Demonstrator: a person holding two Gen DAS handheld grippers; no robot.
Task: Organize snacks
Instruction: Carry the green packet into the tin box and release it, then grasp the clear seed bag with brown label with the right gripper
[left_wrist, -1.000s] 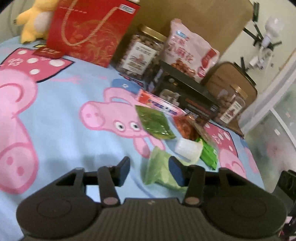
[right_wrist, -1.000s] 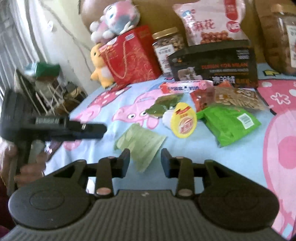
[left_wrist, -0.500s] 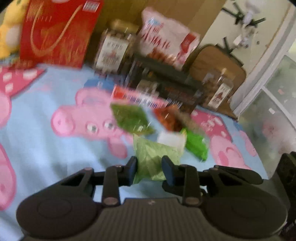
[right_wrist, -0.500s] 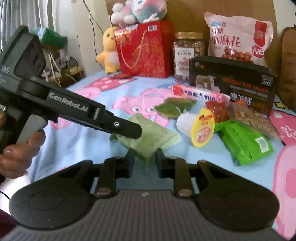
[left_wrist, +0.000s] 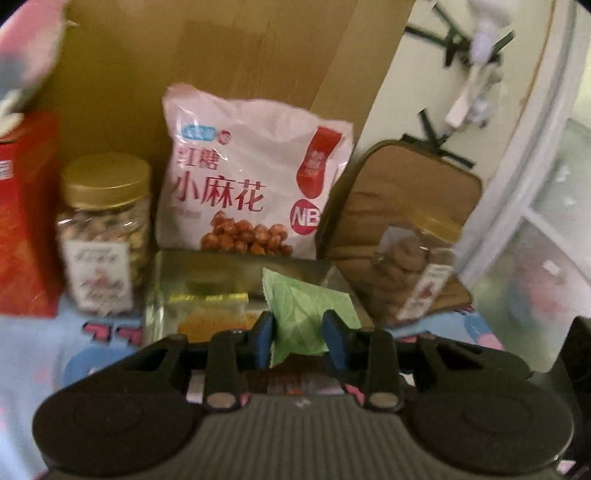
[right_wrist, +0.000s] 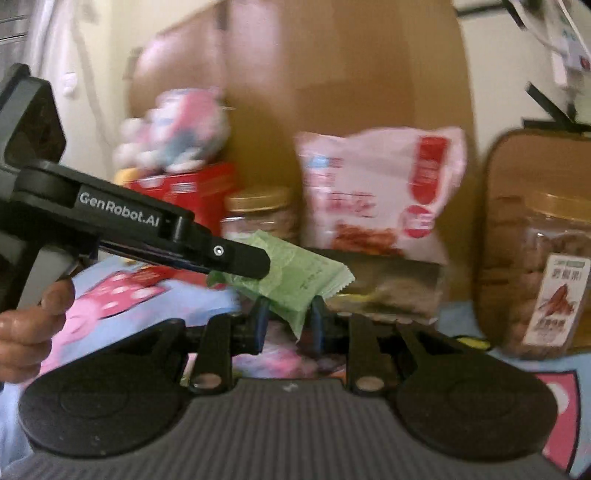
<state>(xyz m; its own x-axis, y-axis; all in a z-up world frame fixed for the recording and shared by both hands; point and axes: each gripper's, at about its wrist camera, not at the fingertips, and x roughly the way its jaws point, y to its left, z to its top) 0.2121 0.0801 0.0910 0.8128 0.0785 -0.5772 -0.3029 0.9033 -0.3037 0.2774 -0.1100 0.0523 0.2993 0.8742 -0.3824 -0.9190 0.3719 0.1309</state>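
Behind everything stands a brown cardboard sheet, and in front of it leans the pink-white snack bag – the landmark here – with a gold-lidded nut jar to its left, a red gift bag further left, a second jar to its right and a dark box lying just below it. Lifted in front of that box, below the snack bag, is the pale green packet – both tools hold it. The left hand-held gripper clamps one end between its blue pads and the right hand-held gripper pinches the other, their jaws narrow after just closing.
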